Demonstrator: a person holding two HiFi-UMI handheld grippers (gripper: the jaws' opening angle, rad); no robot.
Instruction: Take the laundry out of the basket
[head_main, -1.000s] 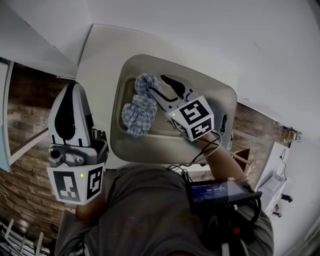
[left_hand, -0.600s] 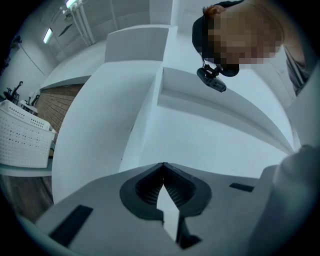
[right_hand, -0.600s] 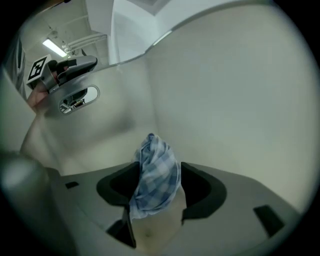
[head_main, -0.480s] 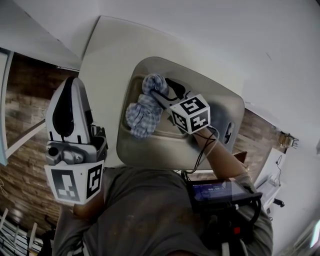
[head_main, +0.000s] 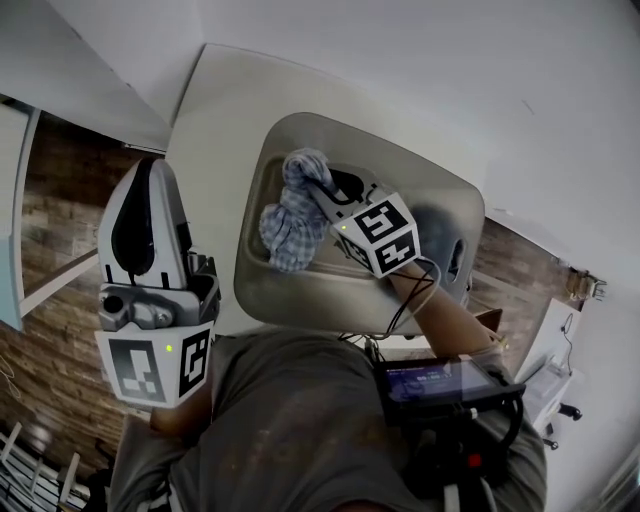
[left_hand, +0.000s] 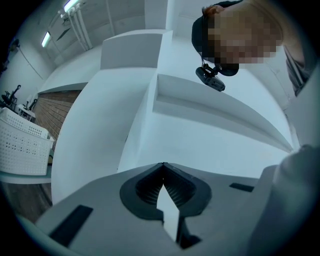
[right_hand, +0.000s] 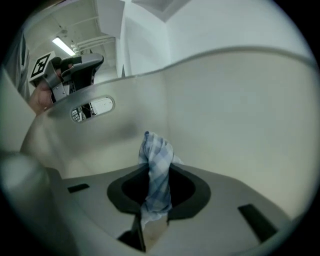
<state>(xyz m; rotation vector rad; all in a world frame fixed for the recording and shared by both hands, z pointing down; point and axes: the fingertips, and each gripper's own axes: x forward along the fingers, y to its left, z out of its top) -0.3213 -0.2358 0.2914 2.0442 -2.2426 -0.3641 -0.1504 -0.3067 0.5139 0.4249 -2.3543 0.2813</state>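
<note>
Right tool (right_hand: 156, 180) is down inside the basket (head_main: 330, 310), angled downward. Its jaws have just been closing and are now narrowed onto a fold of the blue checked cloth (head_main: 295, 215). In the right gripper view the cloth stands pinched between the pads, with a tuft sticking out past the tips. Most of the cloth is a twisted bundle that lies on the basket floor against the far-left wall, so nothing is out yet. I see no other laundry in the basket. Left tool (left_hand: 163, 165) is held well apart to the left, above the white desk (head_main: 210, 130), jaws together at the tips and empty; it is not bracing the basket. Judged step: grip made, lift to follow. Risks from here:

- The hold is on one fold only, so if the bundle's weight hangs from that fold it could slide out of the pads partway up.
- The bundle may untwist as it rises, and a trailing end could drag over the rim.
- The basket looks light and nothing holds it, so a snag could tip it or slide it toward the desk edge on the person's side.
</note>
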